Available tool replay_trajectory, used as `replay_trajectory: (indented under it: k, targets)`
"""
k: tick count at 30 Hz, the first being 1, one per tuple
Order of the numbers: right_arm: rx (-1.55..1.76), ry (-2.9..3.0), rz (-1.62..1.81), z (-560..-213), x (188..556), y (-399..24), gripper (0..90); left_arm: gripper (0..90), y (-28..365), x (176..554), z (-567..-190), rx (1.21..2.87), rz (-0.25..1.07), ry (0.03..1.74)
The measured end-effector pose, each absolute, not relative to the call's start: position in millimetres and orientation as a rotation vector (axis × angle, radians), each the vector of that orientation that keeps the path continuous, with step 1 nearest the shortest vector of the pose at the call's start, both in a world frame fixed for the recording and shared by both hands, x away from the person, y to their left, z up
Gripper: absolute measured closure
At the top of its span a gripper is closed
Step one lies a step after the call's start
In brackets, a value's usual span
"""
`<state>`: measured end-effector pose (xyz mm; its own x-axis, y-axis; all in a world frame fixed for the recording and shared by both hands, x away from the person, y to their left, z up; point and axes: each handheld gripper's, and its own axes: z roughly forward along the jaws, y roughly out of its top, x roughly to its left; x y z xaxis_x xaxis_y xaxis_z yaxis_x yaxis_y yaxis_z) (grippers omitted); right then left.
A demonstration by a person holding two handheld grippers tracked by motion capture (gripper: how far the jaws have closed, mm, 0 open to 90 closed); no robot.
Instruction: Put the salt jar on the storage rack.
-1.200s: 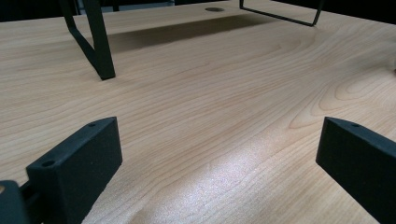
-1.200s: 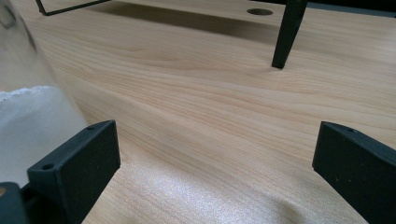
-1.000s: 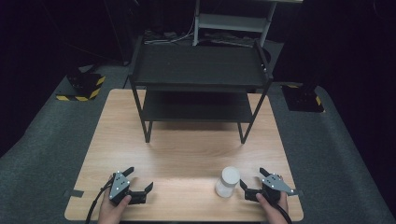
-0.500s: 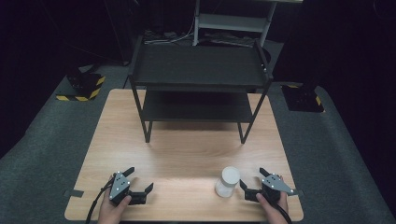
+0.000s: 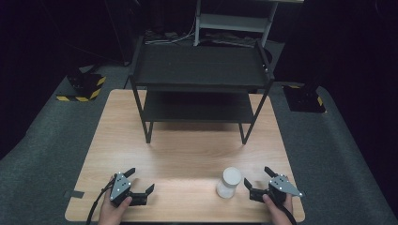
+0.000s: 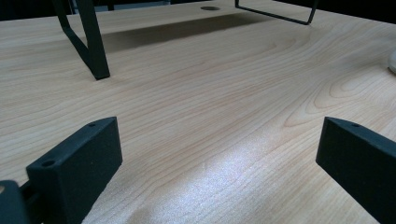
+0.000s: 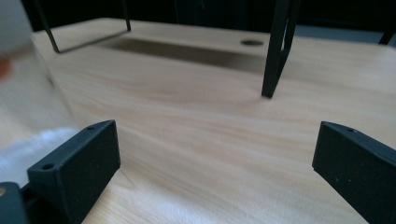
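Observation:
A white-lidded clear jar (image 5: 228, 182) stands upright on the wooden table (image 5: 187, 154) near its front right. My right gripper (image 5: 257, 180) rests open just to the jar's right, apart from it; the jar shows as a blurred clear wall (image 7: 23, 79) at the left of the right gripper view. My left gripper (image 5: 139, 180) lies open at the front left, nothing between its jaws, and the jar's edge (image 6: 392, 60) peeks in at the far right of the left gripper view. A black two-tier metal shelf (image 5: 199, 70) stands at the table's far side.
The shelf's legs (image 6: 91, 46) (image 7: 275, 51) stand on the table ahead of both grippers. A round hole (image 7: 252, 42) is cut in the tabletop under the shelf. Grey carpet (image 5: 42, 140) surrounds the table, with black-and-yellow striped bases (image 5: 82, 91) on the floor.

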<state>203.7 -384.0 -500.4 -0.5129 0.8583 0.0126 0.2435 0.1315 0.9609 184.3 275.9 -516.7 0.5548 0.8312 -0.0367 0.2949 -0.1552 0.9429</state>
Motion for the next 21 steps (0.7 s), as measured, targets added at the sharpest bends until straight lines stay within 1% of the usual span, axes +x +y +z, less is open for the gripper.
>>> replay_trajectory:
  k: [13,21]
  targets:
    - [1.010,1.759,1.458,-481,173,-393,0.7,0.5,276,184,-517,1.716,0.619,0.944]
    - [0.955,1.771,1.524,-474,159,-392,0.7,0.4,277,185,-517,1.717,0.616,0.942]
